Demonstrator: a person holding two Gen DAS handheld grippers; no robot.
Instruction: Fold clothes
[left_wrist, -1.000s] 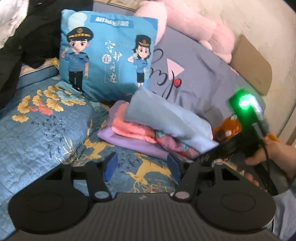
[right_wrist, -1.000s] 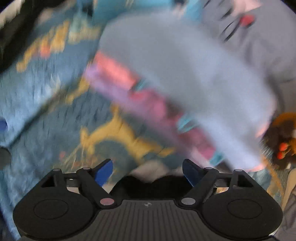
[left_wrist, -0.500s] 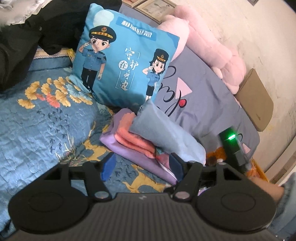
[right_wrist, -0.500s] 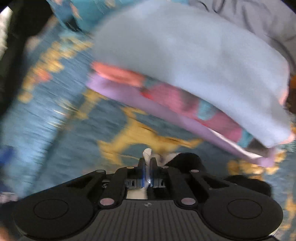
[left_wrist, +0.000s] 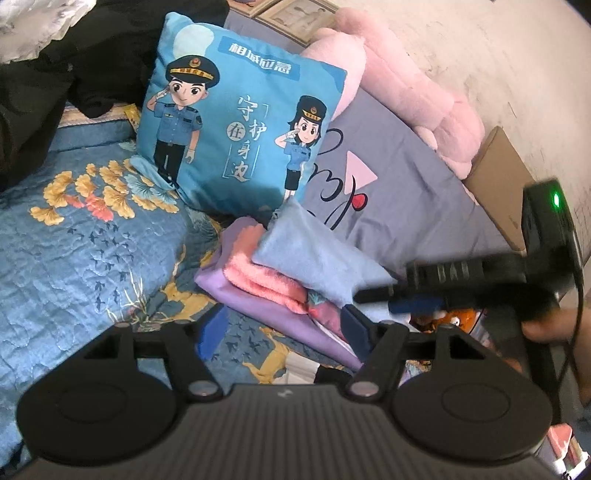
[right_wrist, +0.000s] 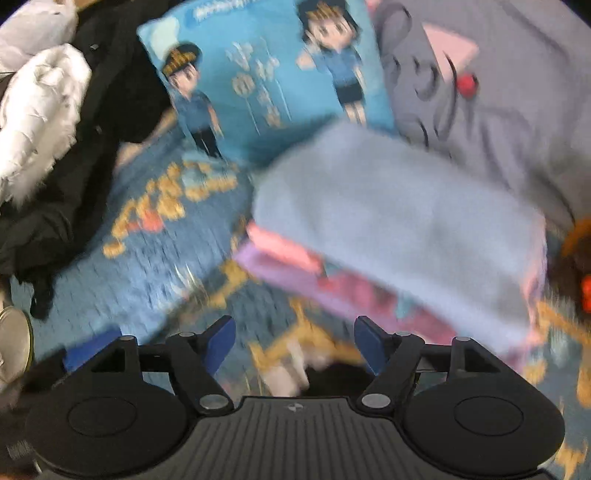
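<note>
Quilted cloth bedspread (left_wrist: 92, 251), plush pink toy (left_wrist: 402, 85)

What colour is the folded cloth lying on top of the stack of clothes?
Light blue cloth, clearest in the left wrist view.

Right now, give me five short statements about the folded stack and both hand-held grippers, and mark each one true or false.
1. The light blue cloth lies on top of the folded stack. True.
2. The purple piece is the top layer. False: it is at the bottom, under the coral towel.
3. The left hand-held gripper is clamped on the blue cushion. False: its jaws are opening with nothing between them, and the cushion stands behind the stack.
4. The right hand-held gripper has nothing between its fingers. True: its jaws are opening over the floral bedspread.
5. The stack sits on a bare wooden table. False: it rests on the floral bedspread.
</note>
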